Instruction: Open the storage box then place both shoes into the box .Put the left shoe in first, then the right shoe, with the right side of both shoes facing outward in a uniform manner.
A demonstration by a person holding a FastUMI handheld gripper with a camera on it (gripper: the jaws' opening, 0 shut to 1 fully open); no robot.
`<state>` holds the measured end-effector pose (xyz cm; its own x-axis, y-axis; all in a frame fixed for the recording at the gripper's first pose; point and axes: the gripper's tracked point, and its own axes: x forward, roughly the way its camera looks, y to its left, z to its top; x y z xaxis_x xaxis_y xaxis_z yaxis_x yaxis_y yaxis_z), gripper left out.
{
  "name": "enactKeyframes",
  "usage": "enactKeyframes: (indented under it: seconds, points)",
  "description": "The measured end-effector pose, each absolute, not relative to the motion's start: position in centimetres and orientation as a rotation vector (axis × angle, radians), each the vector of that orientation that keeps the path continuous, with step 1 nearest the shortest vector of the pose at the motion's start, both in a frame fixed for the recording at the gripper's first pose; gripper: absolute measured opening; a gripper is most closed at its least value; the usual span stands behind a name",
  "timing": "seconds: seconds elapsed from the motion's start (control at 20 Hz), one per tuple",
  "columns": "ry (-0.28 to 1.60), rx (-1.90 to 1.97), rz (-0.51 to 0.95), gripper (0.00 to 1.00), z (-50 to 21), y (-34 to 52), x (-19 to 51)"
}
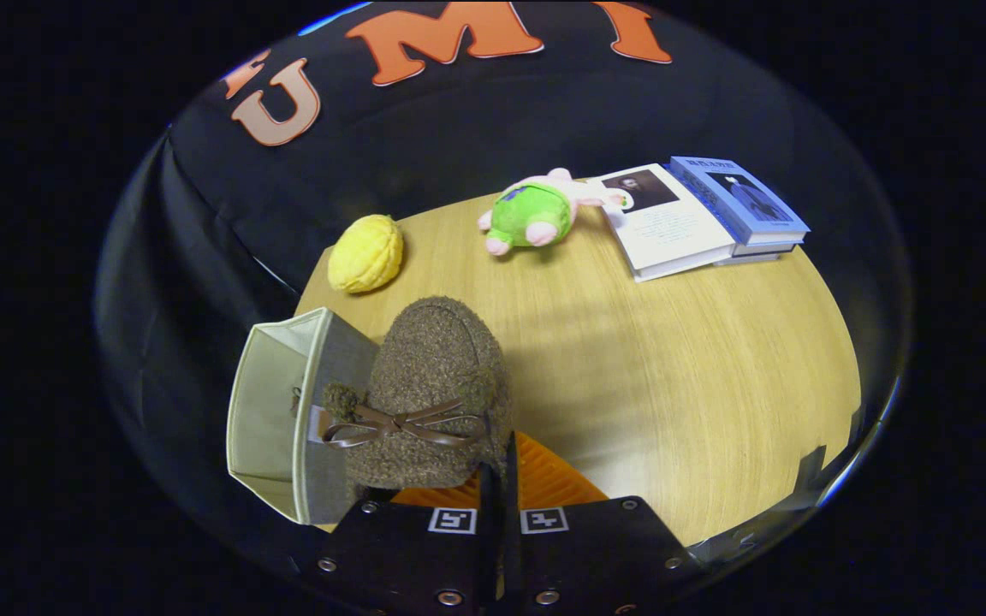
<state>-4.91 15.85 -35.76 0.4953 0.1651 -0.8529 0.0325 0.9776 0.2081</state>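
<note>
Landmark: storage box (275, 419), pale fabric, open mouth showing, at the near-left corner of the wooden table (673, 385).
Gripper (500, 479): fingers drawn almost fully together, a thin part of the shoe's rear apparently pinched between them; the contact itself is hidden, so a firm two-sided grip is a judgement, not a sighting.
Shoe (437, 385): brown fuzzy slipper with a brown ribbon bow across the top, toe pointing away from the fingers, held just ahead of them and overlapping the box's right wall. Whether it is lifted or resting on the wall, I cannot tell.
Box contents: the interior is mostly pale and bare; a small dark detail on the inner wall is too small to identify. Cannot tell whether another shoe already lies inside.
Step in hand (judged): box already open; one shoe is being carried to it. Left or right shoe: cannot tell.
Next move calls for: shifting the shoe over the box's mouth, turning it so its right side faces outward, lowering it in, then spreading the fingers.
Other items: beyond the box, a yellow plush (365, 254); further right of it, a green-and-pink plush toy (536, 214); further right again, stacked books (698, 218).
Writing: book covers carry text, too small to read. No brand visible on shoe or box.
</note>
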Motion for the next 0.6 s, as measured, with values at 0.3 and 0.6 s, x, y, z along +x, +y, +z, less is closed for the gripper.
enactKeyframes:
  seconds: [0.3, 0.6]
  points:
    - [1.014, 0.232, 0.187, 0.05, -32.9, 25.1, -2.6]
    - [1.023, 0.242, 0.236, 0.04, -32.2, 32.6, -1.9]
